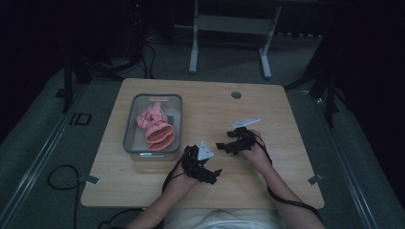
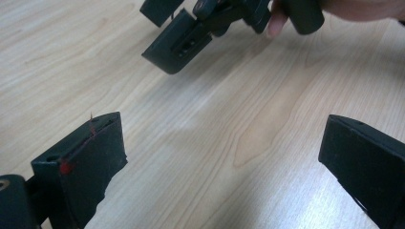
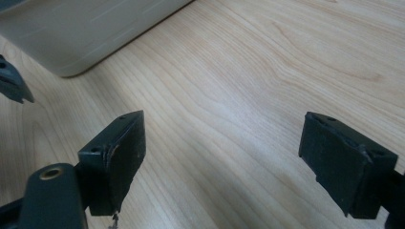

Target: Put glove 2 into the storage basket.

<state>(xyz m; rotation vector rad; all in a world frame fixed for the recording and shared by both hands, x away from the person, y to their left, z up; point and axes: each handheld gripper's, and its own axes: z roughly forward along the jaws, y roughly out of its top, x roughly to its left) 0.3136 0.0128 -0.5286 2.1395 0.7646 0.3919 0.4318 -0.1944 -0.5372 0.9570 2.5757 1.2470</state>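
Observation:
A clear plastic bin [image 1: 130, 125] stands on the left part of the wooden table [image 1: 267, 109]. In it lies a crumpled pink soft item [image 1: 155, 126]. My left gripper [image 1: 209, 171] hovers low over the table just right of the bin's near corner, open, with bare wood between its jaws [image 2: 224, 162]. My right gripper [image 1: 225, 146] sits a little farther back and to the right, also open and empty [image 3: 229, 157]. It faces the bin, whose rounded corner [image 3: 81, 33] lies ahead of it. The left gripper view shows the right gripper [image 2: 184, 38] and its hand close ahead.
A round cable hole [image 1: 236, 94] is near the table's far edge. Cables trail from both grippers over the near edge. A white frame [image 1: 229, 28] stands on the floor beyond the table, and a black cable [image 1: 62, 179] loops on the floor at left.

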